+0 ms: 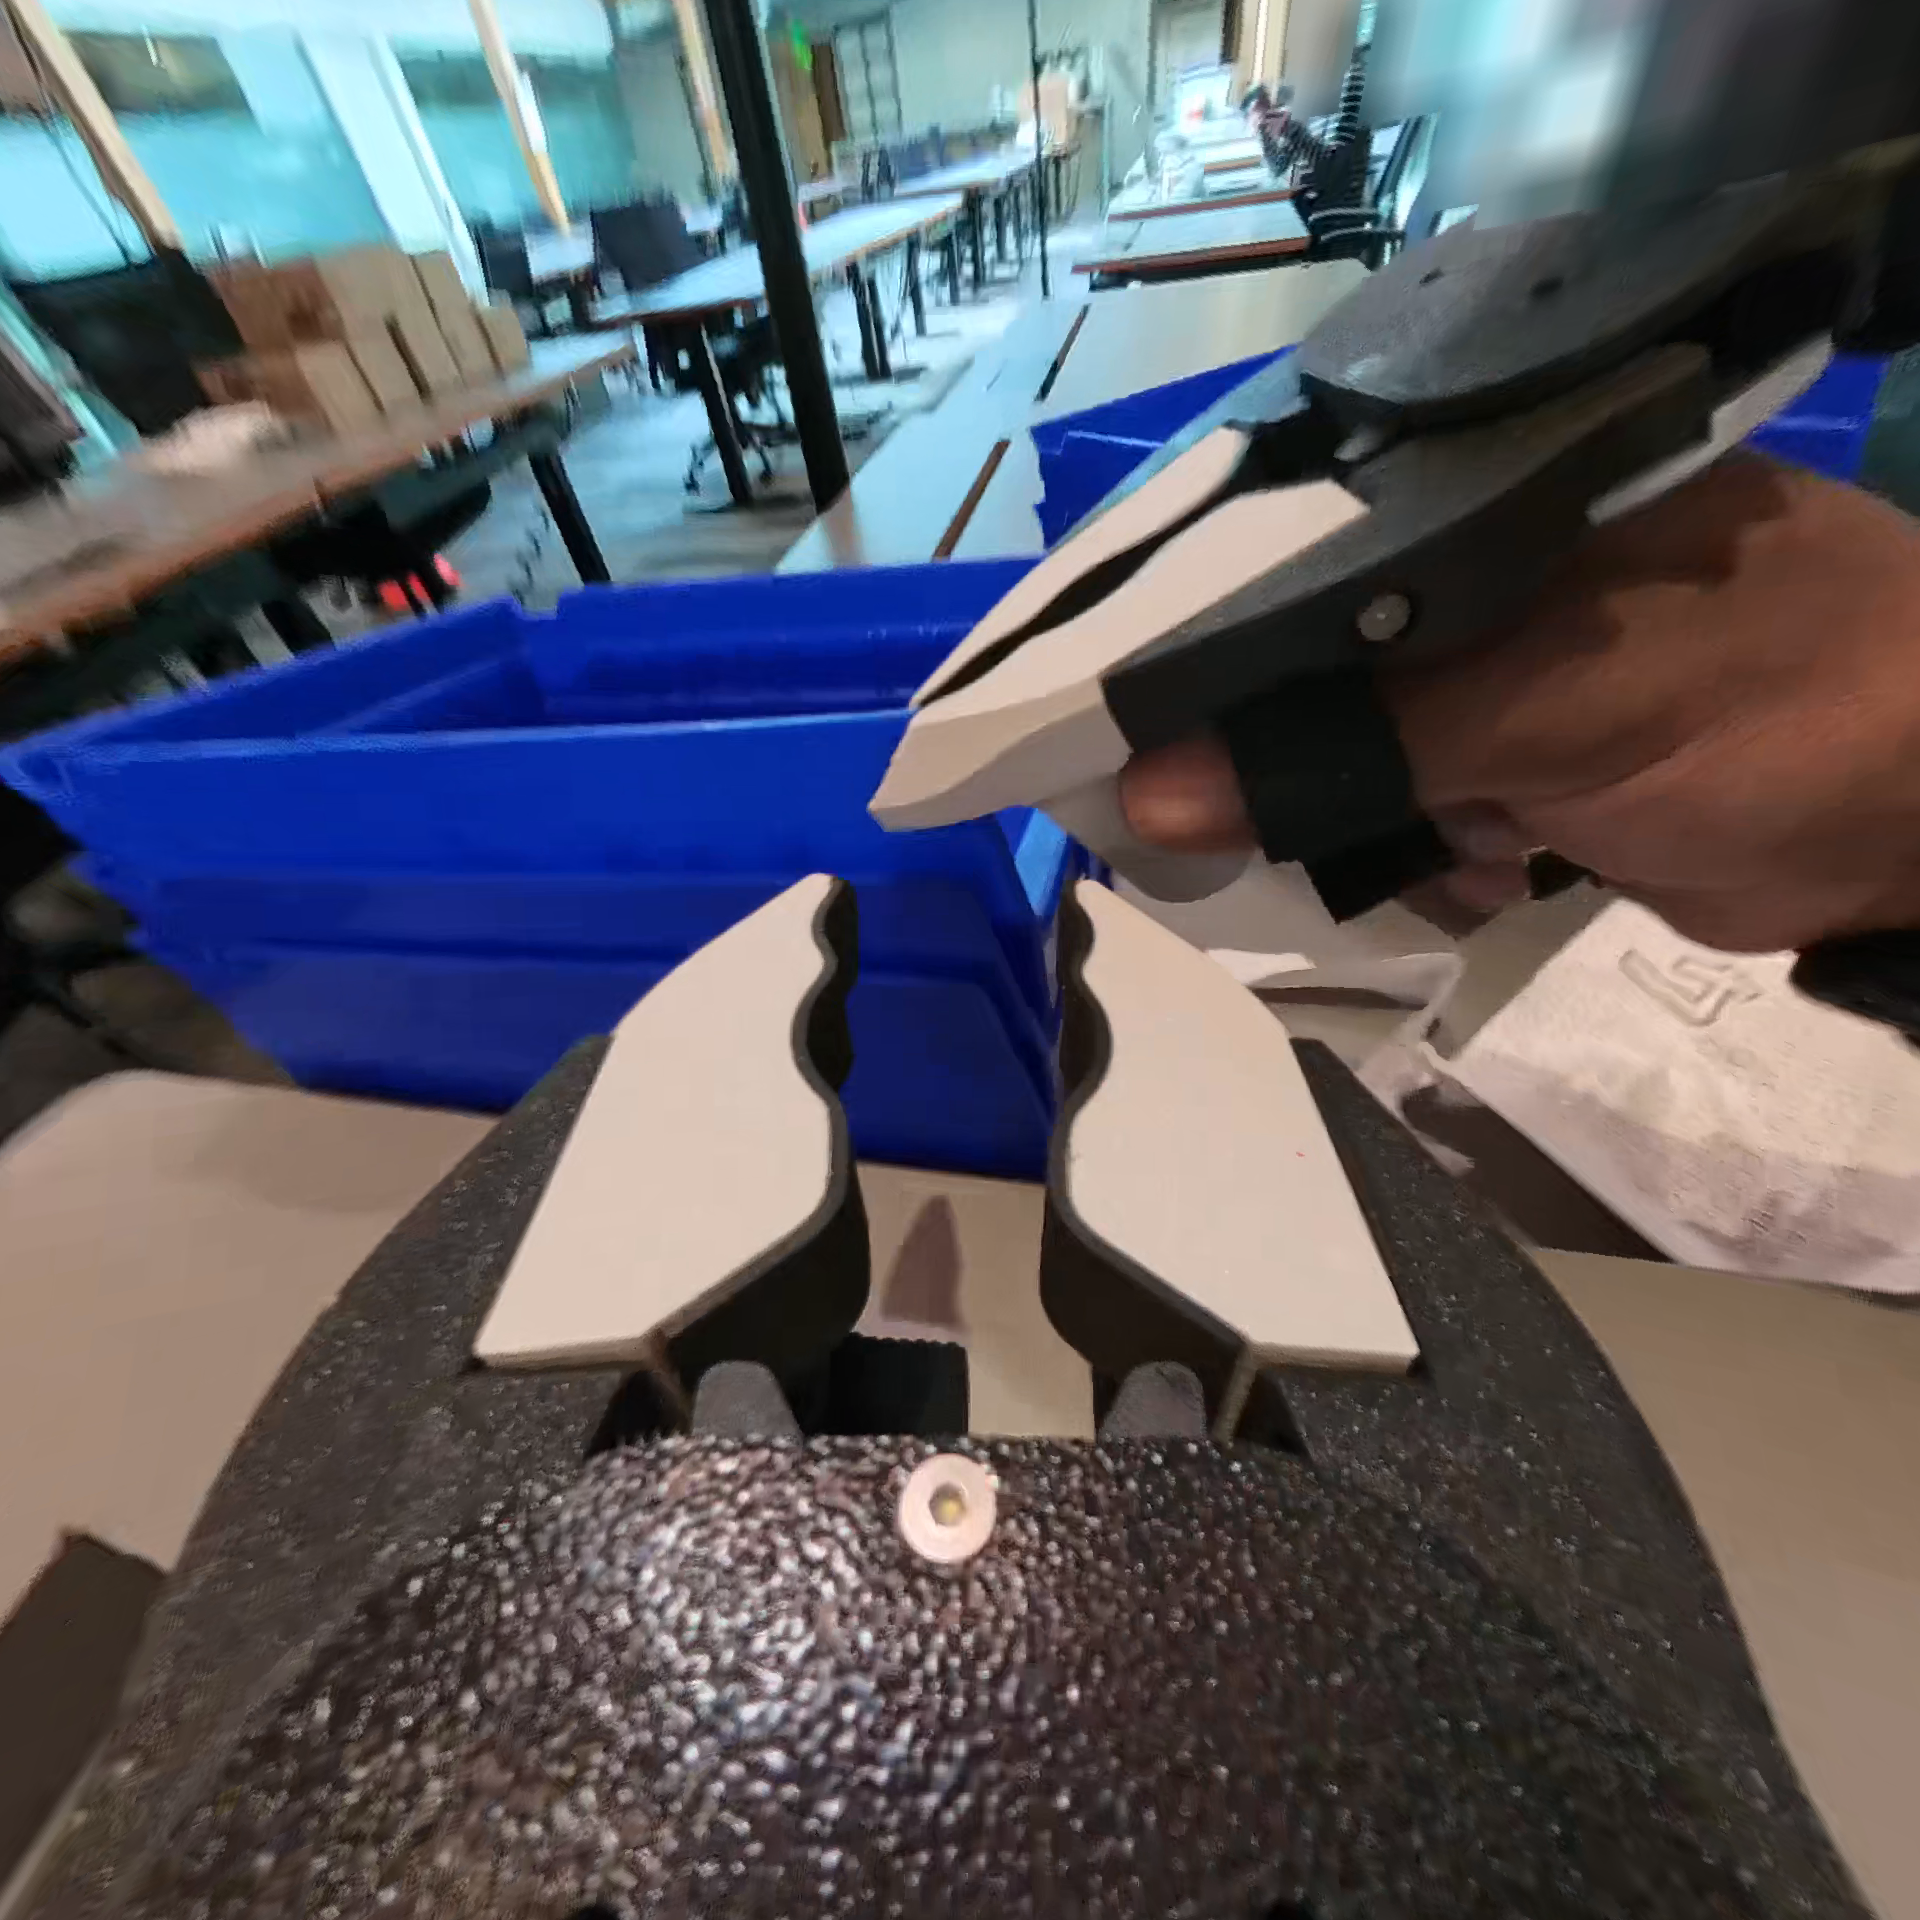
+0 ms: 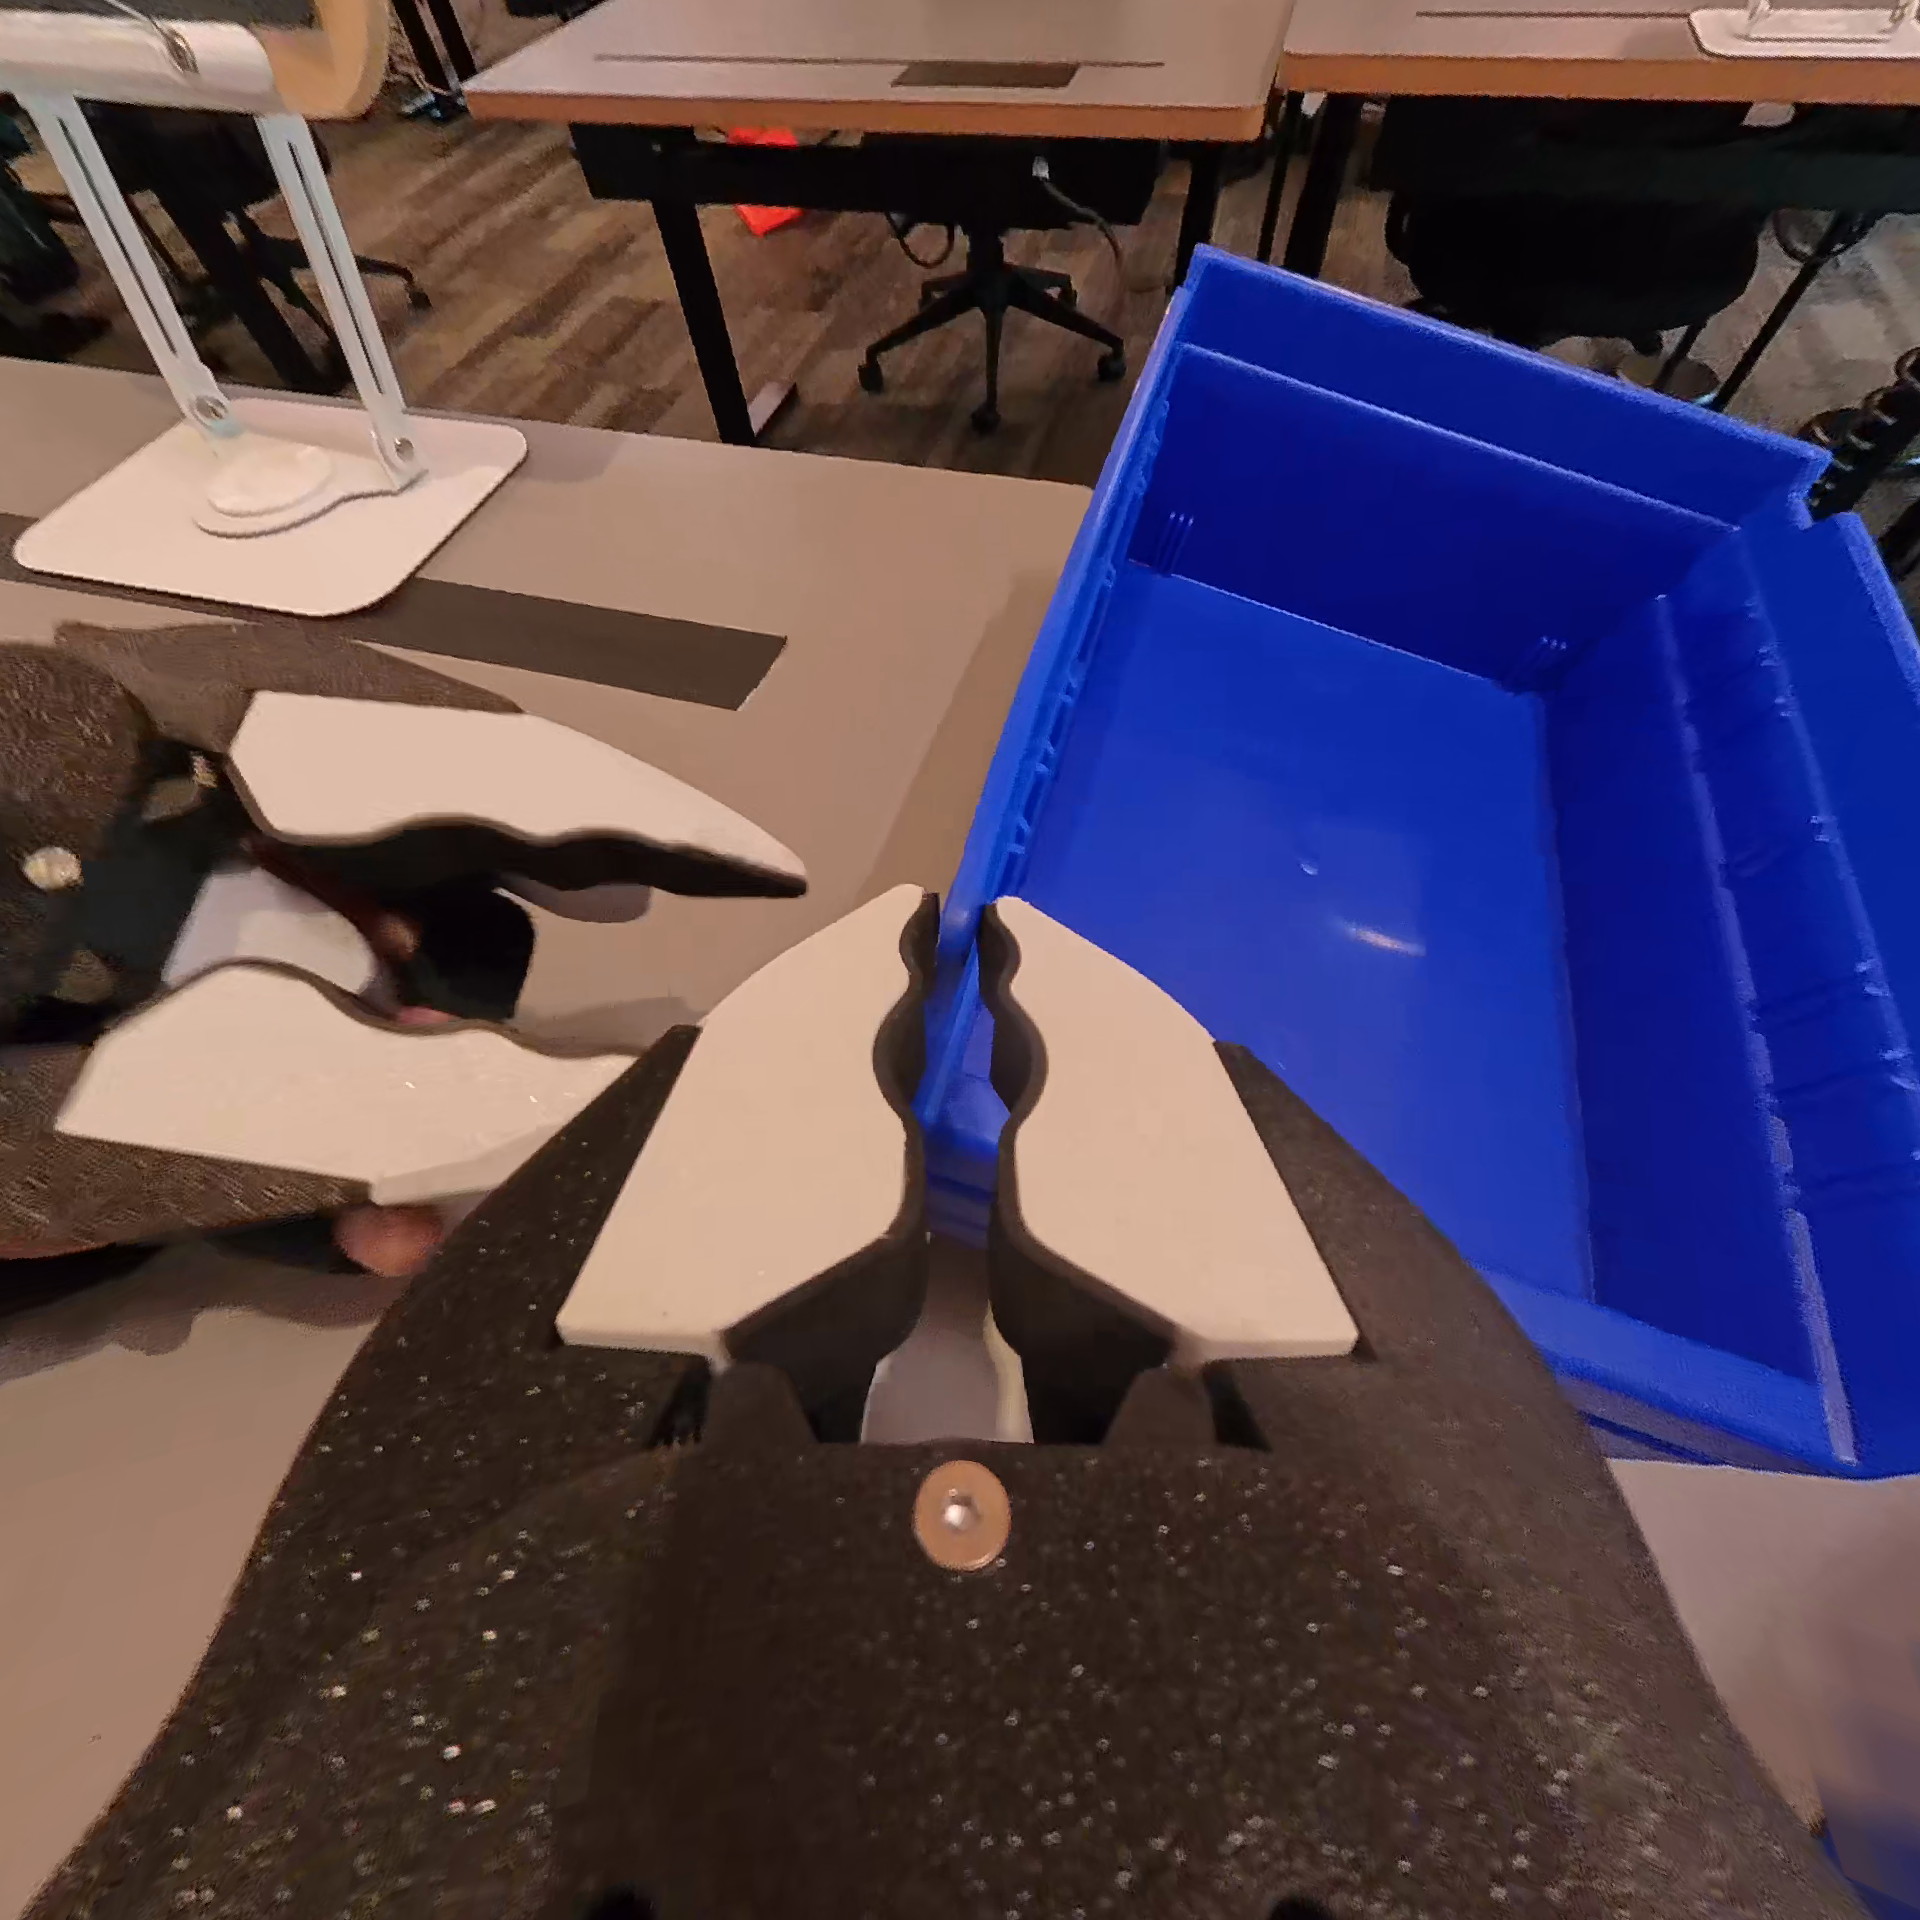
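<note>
The blue bin [image 2: 1351,831] has nothing inside. The right gripper [image 2: 961,914] pinches its rim. The left gripper [image 1: 951,894] is open, holding nothing.

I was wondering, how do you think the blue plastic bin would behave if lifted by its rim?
The blue bin looks moulded and ribbed, so probably stiff. It appears empty, so likely light. The right tongs pinch only its corner rim, so it may tilt or swing. The glossy plastic could slip.

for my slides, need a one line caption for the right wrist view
Right gripper pinches the blue bin's rim; the open left gripper waits alongside.
</note>
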### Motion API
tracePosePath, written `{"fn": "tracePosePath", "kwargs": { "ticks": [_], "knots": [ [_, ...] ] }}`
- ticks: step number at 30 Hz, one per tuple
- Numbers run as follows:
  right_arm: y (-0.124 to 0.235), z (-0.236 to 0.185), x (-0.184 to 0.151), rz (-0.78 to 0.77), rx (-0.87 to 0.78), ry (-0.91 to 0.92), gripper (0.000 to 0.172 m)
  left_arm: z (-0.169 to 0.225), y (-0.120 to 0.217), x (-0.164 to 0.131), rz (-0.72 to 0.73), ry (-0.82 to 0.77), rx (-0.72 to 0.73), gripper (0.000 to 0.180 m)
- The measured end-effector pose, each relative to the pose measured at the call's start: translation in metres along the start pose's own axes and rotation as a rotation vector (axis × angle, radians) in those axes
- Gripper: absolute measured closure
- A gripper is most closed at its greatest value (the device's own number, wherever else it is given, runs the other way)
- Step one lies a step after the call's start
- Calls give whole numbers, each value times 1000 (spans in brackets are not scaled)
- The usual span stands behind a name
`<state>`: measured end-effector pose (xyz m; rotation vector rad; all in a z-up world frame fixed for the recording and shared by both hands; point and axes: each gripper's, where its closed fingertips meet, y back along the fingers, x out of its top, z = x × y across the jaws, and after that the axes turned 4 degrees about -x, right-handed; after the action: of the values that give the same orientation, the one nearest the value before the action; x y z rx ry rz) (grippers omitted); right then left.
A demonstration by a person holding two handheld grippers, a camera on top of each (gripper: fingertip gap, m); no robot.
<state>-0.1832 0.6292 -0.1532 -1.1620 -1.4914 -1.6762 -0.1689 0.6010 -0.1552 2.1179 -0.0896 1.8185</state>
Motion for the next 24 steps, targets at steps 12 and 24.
{"fn": "tracePosePath", "kwargs": {
  "ticks": [12,24],
  "knots": [
    [-5,3,-17,-37,-11,53,165,2,-29,-24,-115,-503,56,163],
    [-12,5,-36,-75,-51,87,167,10,-43,-56,-256,-622,-23,165]
  ]
}}
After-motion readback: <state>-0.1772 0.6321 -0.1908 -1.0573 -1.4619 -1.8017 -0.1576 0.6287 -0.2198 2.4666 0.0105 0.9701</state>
